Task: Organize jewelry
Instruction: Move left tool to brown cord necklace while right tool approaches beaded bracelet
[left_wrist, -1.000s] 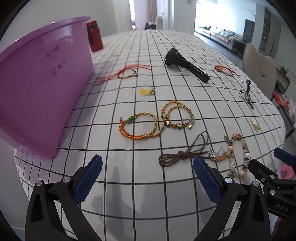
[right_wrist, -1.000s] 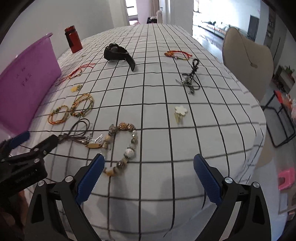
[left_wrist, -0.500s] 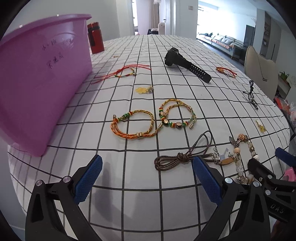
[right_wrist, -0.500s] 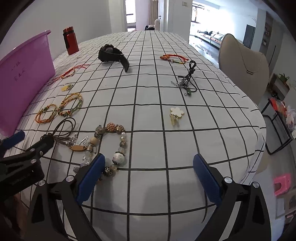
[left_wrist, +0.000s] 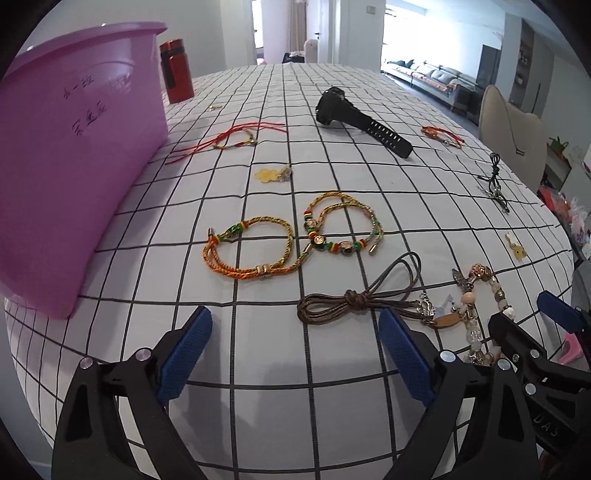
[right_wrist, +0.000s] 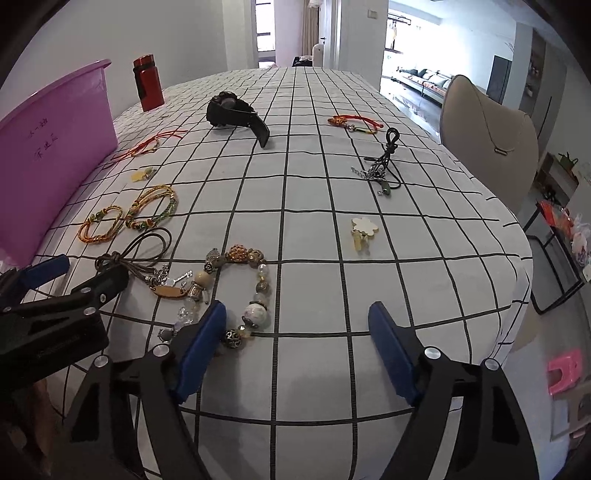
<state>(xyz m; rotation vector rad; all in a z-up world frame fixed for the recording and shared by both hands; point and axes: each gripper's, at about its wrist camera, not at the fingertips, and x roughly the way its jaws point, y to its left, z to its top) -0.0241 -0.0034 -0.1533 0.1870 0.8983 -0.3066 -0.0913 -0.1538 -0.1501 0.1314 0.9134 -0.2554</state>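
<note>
Jewelry lies spread on a checked tablecloth (left_wrist: 258, 177). Two braided orange-green bracelets (left_wrist: 288, 240) lie ahead of my left gripper (left_wrist: 295, 354), which is open and empty. A brown cord necklace (left_wrist: 354, 299) lies just past its right finger. A beaded bracelet (right_wrist: 240, 291) lies by the left finger of my right gripper (right_wrist: 295, 347), open and empty; it also shows in the left wrist view (left_wrist: 480, 310). A purple bin (left_wrist: 74, 166) stands at the left.
Farther off lie a black watch (left_wrist: 354, 114), red string bracelets (left_wrist: 229, 142), a yellow charm (left_wrist: 273, 174), a flower charm (right_wrist: 364, 227) and a black cord pendant (right_wrist: 384, 162). A red bottle (left_wrist: 176, 70) stands behind the bin. A beige chair (right_wrist: 487, 136) is beyond the table's right edge.
Both grippers have dropped lower and moved a little forward toward the table. The beaded bracelet now sits against the right gripper's left finger. Both stay open.
</note>
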